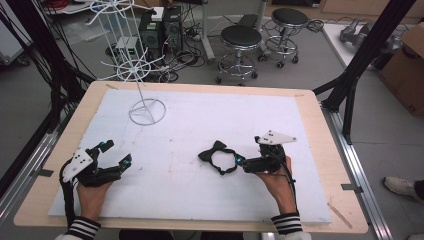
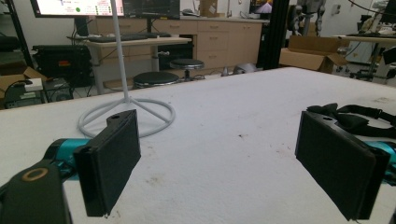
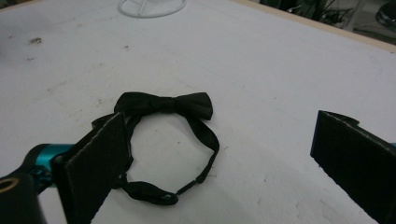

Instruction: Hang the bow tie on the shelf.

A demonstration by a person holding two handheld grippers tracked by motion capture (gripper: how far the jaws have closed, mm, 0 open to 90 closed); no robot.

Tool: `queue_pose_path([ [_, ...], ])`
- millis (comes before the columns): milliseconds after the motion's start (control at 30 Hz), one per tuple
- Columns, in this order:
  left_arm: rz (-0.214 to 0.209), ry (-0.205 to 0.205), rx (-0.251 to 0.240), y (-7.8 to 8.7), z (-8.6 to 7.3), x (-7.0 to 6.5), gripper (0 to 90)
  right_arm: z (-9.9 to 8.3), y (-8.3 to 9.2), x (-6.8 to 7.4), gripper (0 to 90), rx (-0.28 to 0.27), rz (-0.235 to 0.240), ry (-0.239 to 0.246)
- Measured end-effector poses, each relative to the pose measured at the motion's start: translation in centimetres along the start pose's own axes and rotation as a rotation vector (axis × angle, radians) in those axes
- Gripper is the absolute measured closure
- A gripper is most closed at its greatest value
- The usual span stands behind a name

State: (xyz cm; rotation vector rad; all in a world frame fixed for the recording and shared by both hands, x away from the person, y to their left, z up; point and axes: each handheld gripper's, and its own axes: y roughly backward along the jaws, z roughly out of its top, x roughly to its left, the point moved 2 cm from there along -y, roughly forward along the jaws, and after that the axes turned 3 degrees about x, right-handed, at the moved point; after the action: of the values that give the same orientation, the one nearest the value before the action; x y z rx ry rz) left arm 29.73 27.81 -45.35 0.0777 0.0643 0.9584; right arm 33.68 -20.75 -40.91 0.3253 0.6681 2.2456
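One broad counter (image 1: 320,150) carries everything here, a pale wooden top covered almost to its edges by a white, slightly grainy sheet (image 1: 200,125) marked with small scuffs. Toward the far left stands a white wire rack (image 1: 142,95), a thin upright rod on a ring-shaped base with spoked arms higher up; it looks like the kind of stand on which small accessories are hung, so it may be where the work is headed. Near the middle, a little right of centre, lies a black bow tie (image 1: 218,156), flat on the sheet with its satin-like knot toward the far side and its thin band curled into an open loop toward the person. The right hand-held gripper (image 1: 239,161) sits just beside that loop, jaws wide apart with one flat black pad at the band's edge, seemingly lined up to pinch the strap rather than the bulkier knot. The left hand-held gripper (image 1: 118,152) rests well apart at the near left, jaws likewise spread and holding nothing, probably waiting until the tie is lifted. Striped cuffs show at both wrists.
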Motion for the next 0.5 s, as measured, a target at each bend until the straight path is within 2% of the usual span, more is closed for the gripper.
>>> queue_pose_path([
  [100,0.000,0.000,0.000,0.0,0.0,0.0,14.5,0.7,-0.8,0.0,4.2,0.069,0.005,0.012],
  [400,-0.001,-0.001,0.002,0.0,0.0,0.0,14.5,1.5,-2.5,-0.2,6.7,0.164,0.019,0.018],
  [433,-0.001,-0.001,0.002,0.0,0.0,0.0,14.5,1.7,-2.8,-0.2,15.2,0.193,0.035,0.021],
  [500,-0.001,0.000,0.002,0.0,0.0,0.0,14.4,1.9,-3.1,-0.2,17.4,0.210,0.049,0.032],
])
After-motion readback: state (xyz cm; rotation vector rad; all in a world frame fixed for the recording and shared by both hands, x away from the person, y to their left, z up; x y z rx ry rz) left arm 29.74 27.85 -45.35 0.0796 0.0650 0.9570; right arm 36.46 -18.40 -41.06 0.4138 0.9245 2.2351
